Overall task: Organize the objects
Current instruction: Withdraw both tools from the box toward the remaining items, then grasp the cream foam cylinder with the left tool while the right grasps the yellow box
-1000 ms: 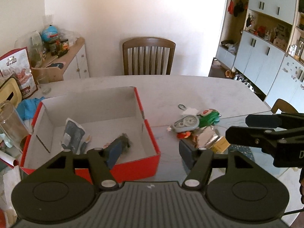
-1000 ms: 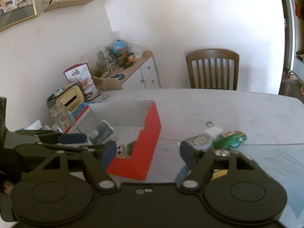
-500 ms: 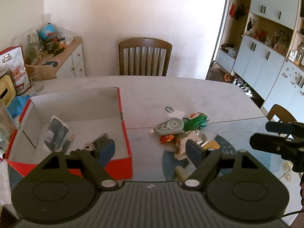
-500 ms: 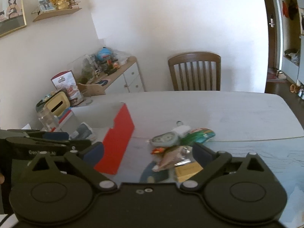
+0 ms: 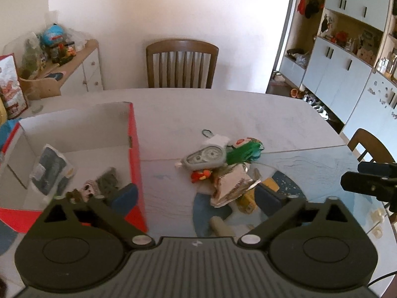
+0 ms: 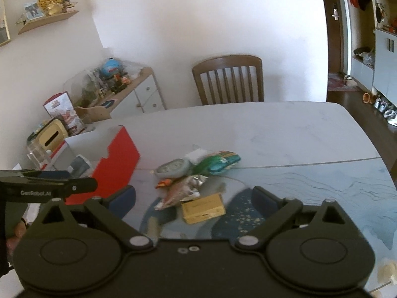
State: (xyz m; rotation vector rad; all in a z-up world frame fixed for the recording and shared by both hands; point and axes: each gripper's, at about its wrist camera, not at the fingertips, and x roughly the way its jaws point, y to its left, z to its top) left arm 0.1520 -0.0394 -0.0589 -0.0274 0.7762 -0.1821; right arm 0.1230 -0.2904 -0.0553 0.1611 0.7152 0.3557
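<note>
A red box (image 5: 135, 149) with a white inside stands on the table's left and holds a grey packet (image 5: 49, 171) and small dark items (image 5: 106, 180). A pile lies to its right: a grey correction-tape dispenser (image 5: 204, 157), a green bundle (image 5: 244, 152), a silver foil wrapper (image 5: 232, 185), a small red item (image 5: 201, 175) and a yellow box (image 6: 202, 208). My left gripper (image 5: 196, 196) is open and empty, above the near edge of the pile. My right gripper (image 6: 194, 198) is open and empty, just short of the yellow box. The box (image 6: 116, 164) shows left in the right wrist view.
A wooden chair (image 5: 182, 65) stands at the table's far side. A sideboard (image 5: 62, 74) with jars and bags is at the back left. Blue cupboards (image 5: 347, 74) line the right wall. A second chair (image 5: 369, 146) is at the table's right edge.
Both grippers have moved right, away from the red box and toward the pile. Both have opened wider. The box has slid left in both views.
</note>
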